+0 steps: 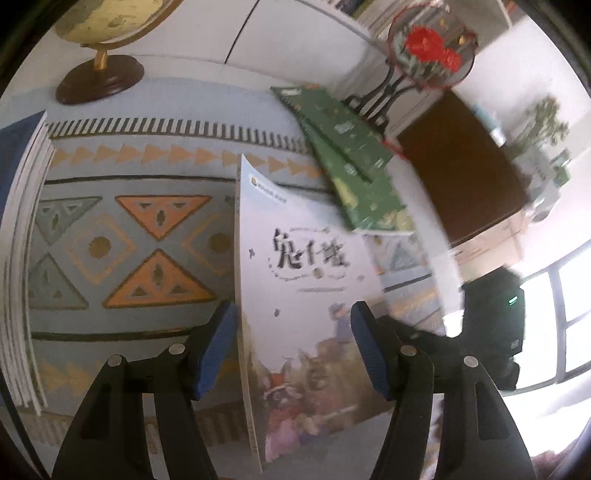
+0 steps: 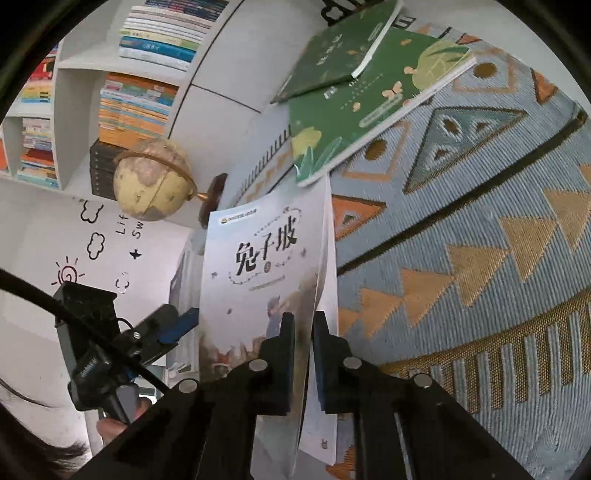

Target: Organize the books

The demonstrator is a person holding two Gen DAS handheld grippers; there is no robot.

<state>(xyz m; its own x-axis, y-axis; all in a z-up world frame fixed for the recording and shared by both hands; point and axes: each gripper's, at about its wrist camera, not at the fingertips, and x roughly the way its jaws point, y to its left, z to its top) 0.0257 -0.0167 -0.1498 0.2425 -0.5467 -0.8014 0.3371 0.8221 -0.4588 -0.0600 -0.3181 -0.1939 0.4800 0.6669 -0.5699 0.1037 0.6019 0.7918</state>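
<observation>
Patterned blue tablecloth (image 2: 480,206) backs the white picture book (image 2: 258,266), lifted upright; right gripper (image 2: 303,339) pinches its cover edge, left gripper (image 1: 293,347) straddles it, spread. Thin pages may slip or tear.

- The left wrist view looks steeply down along its fingers, close above the patterned tablecloth (image 1: 140,236), facing the globe (image 1: 107,33) at the table's far edge.
- The right wrist view looks down at a shallower slant, rolled sideways, very near the white book (image 2: 258,266).
- The 2 views share this book, the green books (image 2: 354,92), the globe and the cloth.
</observation>
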